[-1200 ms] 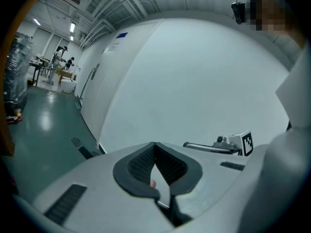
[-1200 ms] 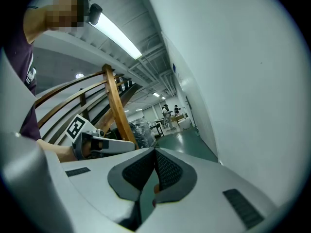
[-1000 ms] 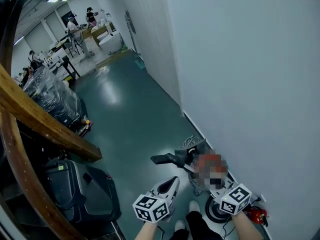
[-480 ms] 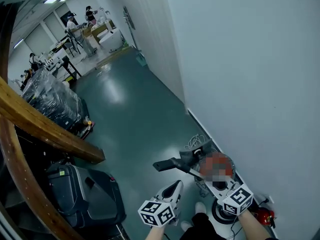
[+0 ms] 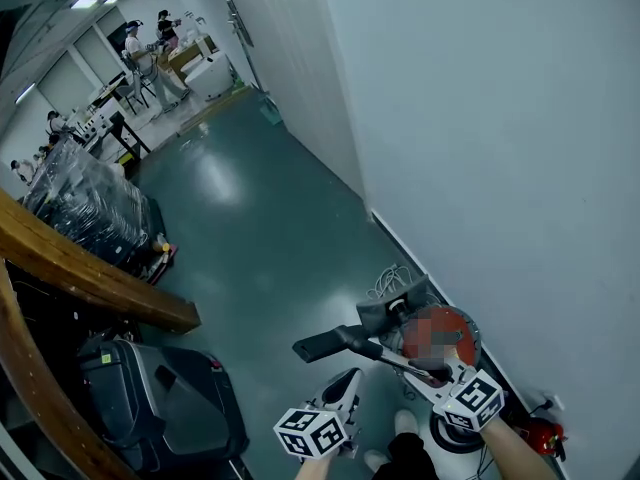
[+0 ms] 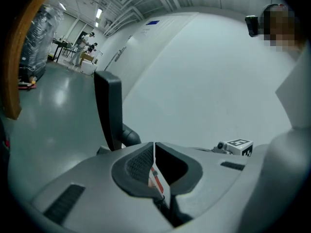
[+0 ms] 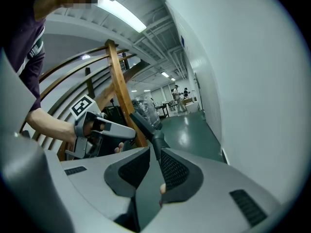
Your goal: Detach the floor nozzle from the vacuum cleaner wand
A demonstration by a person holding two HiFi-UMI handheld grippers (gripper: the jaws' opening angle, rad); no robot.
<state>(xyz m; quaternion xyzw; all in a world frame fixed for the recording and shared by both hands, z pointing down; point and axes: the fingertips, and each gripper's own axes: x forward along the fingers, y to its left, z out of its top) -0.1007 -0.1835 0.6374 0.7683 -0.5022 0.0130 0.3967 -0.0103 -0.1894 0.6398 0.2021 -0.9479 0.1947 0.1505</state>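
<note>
The left gripper (image 6: 154,147) has its jaws pressed together on nothing. The right gripper (image 7: 155,150) is part-open, its jaws having just been opening, and the wand (image 5: 403,357) runs through the narrow gap between the pads. At the wand's far end the black floor nozzle (image 5: 322,345) juts out away from the white wall (image 5: 480,148), just ahead of the left gripper. That wall hems in the right side, with the vacuum's white body (image 5: 450,440) at its foot. On the left, a black case (image 5: 160,398) and a slanting wooden beam (image 5: 90,273) crowd in. Beyond the nozzle the glossy green floor (image 5: 260,228) runs wide and open towards distant tables.
</note>
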